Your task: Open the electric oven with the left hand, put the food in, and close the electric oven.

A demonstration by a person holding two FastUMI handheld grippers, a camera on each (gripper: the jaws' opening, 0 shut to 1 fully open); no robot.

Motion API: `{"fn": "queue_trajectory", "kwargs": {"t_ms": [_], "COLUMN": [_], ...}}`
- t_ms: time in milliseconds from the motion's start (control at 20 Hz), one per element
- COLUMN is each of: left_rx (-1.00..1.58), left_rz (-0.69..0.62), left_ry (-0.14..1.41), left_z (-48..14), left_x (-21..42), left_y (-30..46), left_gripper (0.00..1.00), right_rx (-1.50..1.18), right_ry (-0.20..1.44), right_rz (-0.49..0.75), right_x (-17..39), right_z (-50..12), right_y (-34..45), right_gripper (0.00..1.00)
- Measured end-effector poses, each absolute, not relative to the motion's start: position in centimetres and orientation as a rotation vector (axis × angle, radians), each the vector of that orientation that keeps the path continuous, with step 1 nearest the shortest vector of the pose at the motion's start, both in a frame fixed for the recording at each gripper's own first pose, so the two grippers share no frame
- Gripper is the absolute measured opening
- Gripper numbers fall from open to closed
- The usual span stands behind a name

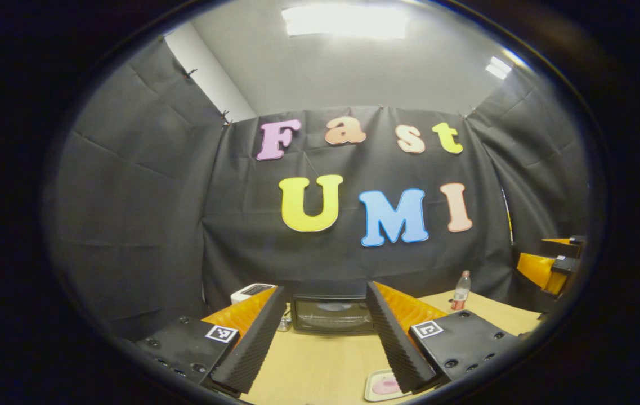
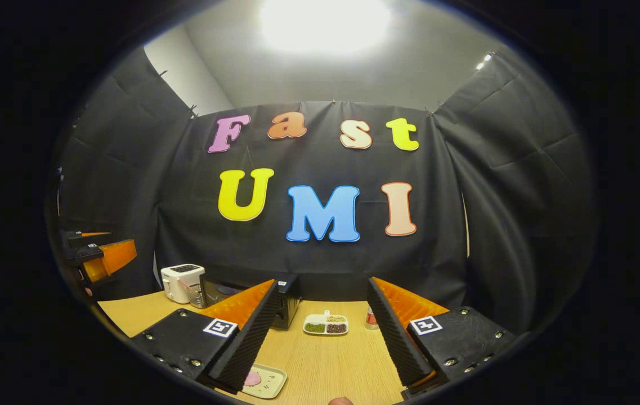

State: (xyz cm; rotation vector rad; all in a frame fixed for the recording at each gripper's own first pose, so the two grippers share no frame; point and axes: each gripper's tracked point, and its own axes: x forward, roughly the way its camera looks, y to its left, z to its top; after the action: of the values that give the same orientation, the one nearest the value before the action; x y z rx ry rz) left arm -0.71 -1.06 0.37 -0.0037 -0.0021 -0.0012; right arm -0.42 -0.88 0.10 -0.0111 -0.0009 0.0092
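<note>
The black electric oven (image 1: 331, 315) stands at the back of the wooden table (image 1: 320, 365) with its glass door closed. My left gripper (image 1: 325, 291) is open, held back from the oven, which sits between its fingers. A pale tray with a pink piece of food (image 1: 383, 386) lies near the table's front, by the right finger. My right gripper (image 2: 321, 284) is open and holds nothing. In the right gripper view the food tray (image 2: 263, 380) lies low on the left, and the oven (image 2: 287, 306) is partly hidden behind the left finger.
A white toaster (image 1: 252, 291) (image 2: 182, 283) stands left of the oven. A small bottle (image 1: 460, 291) (image 2: 371, 319) and a divided dish of beans (image 2: 326, 324) sit to the oven's right. The other gripper shows at each view's edge (image 1: 556, 264) (image 2: 97, 256).
</note>
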Motion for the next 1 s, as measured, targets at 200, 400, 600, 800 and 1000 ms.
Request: {"fn": "queue_trajectory", "kwargs": {"t_ms": [200, 400, 600, 800, 1000], "left_rx": [0.008, 0.017, 0.035, 0.013, 0.01], "left_rz": [-0.003, -0.013, 0.004, 0.005, -0.009], "left_ry": [-0.01, -0.012, 0.0, 0.007, -0.006], "left_z": [0.9, 0.8, 0.5, 0.4, -0.1], "left_x": [-0.4, 0.8, 3.3, 6.8, 11.8], "left_y": [-1.9, -3.2, -3.5, -3.9, -3.2], "left_gripper": [1.0, 1.0, 0.96, 1.0, 1.0], "right_rx": [-0.008, 0.008, 0.012, 0.026, 0.035], "right_ry": [0.002, 0.025, 0.025, 0.036, 0.015], "right_rz": [0.02, 0.047, 0.086, 0.073, 0.029], "right_x": [-0.2, 0.8, 1.4, 2.0, 3.4], "right_z": [-0.2, -1.0, -1.4, -1.9, -1.5], "right_y": [-1.6, -2.1, -2.9, -3.9, -4.7], "right_gripper": [0.96, 0.96, 0.96, 0.96, 0.96]}}
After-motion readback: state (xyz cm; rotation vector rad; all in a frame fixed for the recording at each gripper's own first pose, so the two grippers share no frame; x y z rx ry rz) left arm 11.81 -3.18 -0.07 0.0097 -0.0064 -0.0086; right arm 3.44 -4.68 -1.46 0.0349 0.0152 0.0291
